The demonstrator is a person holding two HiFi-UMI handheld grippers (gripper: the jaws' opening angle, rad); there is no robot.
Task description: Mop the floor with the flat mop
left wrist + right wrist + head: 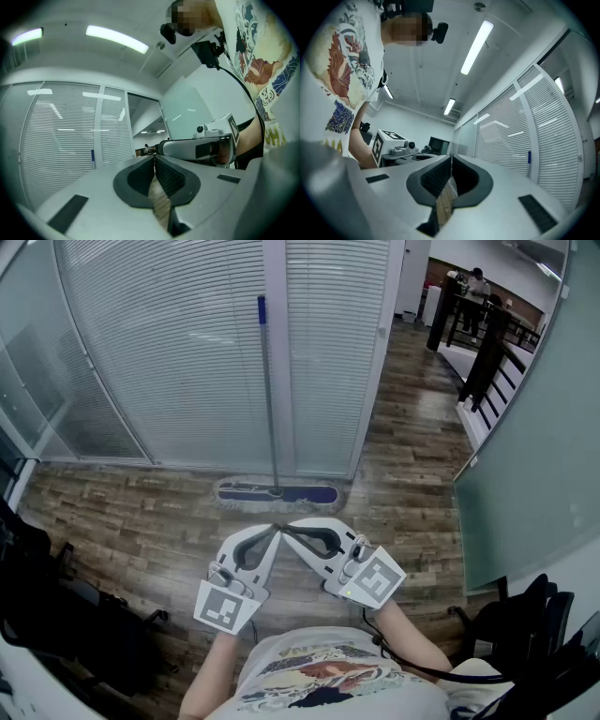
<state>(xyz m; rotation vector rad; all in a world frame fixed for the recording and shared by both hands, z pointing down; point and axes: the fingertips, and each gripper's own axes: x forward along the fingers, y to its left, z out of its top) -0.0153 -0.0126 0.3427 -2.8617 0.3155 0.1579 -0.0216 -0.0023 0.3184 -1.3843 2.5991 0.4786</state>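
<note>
Floor: wood-look planks (122, 512) run up to a glass wall hung with closed white blinds (169, 352).
Flat mop (274, 446): it stands at the foot of that wall, ahead of both grippers, and neither of them touches it.
Mop head (277, 493): it lies flat on the floor, a blue pad with a pale fringe. Its long axis runs left to right along the wall.
Handle (268, 381): it rises from the middle of the head and rests back against the white post (279, 352) between the blind panels. Its blue grip (262, 307) is at the top end, pointing up.
Left gripper (275, 529): the jaws are pressed together with nothing between them.
Right gripper (285, 527): the jaws are likewise pressed together and empty.
Gripper tips: both are angled inward and come together over the planks, just short of the mop head in the head view.
</note>
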